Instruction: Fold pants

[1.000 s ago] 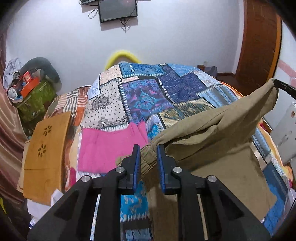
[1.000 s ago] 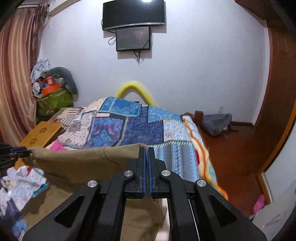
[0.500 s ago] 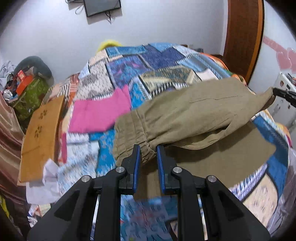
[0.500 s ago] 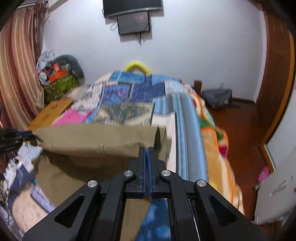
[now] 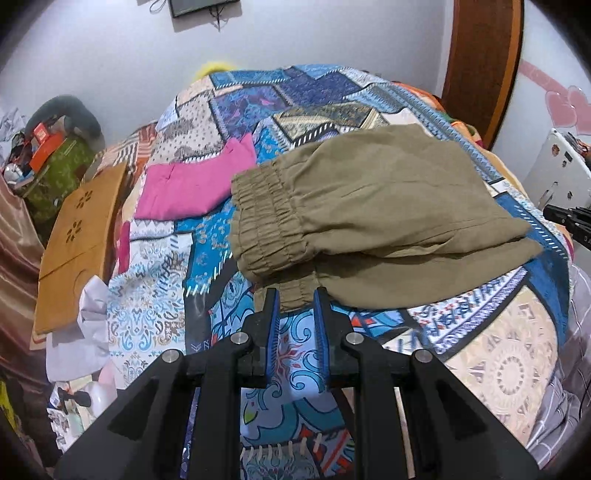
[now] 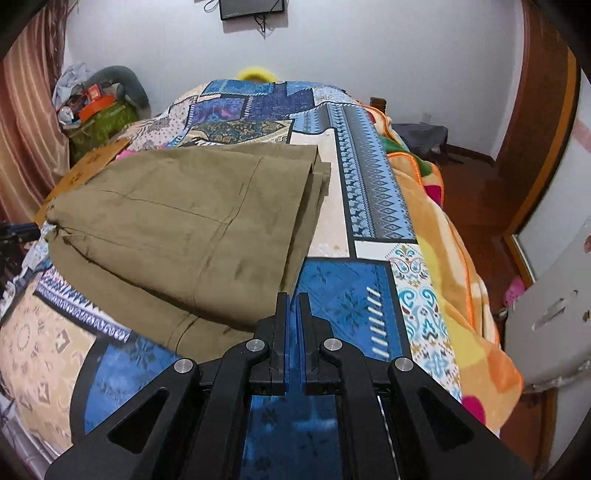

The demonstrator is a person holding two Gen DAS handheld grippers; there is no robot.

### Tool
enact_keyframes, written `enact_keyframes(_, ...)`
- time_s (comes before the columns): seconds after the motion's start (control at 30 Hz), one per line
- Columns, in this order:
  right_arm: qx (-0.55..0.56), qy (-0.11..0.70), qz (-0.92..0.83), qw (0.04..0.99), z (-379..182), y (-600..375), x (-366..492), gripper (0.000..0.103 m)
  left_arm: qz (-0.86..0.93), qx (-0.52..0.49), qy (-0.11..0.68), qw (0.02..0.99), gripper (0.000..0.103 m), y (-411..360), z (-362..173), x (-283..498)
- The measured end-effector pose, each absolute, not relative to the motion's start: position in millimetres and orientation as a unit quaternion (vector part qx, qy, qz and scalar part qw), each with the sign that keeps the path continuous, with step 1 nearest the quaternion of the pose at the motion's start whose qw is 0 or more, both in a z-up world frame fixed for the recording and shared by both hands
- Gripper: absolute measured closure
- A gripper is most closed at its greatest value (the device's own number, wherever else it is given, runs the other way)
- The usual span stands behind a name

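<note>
A bed (image 6: pixel 376 206) under a patchwork quilt (image 5: pixel 317 88) stands against a pale wall (image 6: pixel 369 44) bearing a wall-mounted screen (image 6: pixel 252 8). Striped curtains (image 6: pixel 26 122) hang at left; a wooden door frame (image 6: pixel 543 122) and reddish wooden floor (image 6: pixel 476 192) lie at right.

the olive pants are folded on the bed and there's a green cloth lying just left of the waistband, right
Not quite: the cloth lying left of the waistband is pink, not green, as the left wrist view shows. The olive pants are indeed folded on the bed.

No readable text, label or number anywhere.
</note>
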State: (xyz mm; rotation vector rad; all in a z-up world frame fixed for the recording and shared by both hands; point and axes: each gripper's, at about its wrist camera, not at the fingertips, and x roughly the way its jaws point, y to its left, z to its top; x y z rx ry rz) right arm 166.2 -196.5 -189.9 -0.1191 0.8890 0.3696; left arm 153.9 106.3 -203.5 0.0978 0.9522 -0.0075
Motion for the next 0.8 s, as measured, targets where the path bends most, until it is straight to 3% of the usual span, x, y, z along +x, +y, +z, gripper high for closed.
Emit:
enact_keyframes(0.1,-0.054,0.421,0.179,0.887,-180.0,-196.7,156.9,0.088,-0.013,0.049,0.443,0.895,0.073,100.0,-189.2,153.7)
enact_keyframes(0.17,-0.050,0.406,0.187,0.893,-172.6,-193.7,151.9,0.066,-0.025,0.054,0.436,0.898,0.060,92.2,-181.6,155.7)
enact_keyframes(0.23,-0.049,0.391,0.204,0.896,-165.2,-185.3,147.3,0.059,-0.036,0.062,0.428,0.901,0.055,82.5,-176.1,159.1)
enact_keyframes(0.37,-0.071,0.384,0.250,0.886,-158.5,-155.4,147.7,0.058,-0.065,0.085,0.427,0.898,0.036,56.8,-175.4,168.2)
enact_keyframes(0.43,-0.083,0.385,0.275,0.877,-161.8,-137.8,149.3,0.058,-0.083,0.091,0.439,0.890,0.031,45.3,-181.5,173.9)
enact_keyframes(0.8,-0.146,0.425,0.344,0.824,-206.5,-75.0,165.1,0.058,-0.121,0.115,0.477,0.863,0.031,17.6,-217.6,200.8)
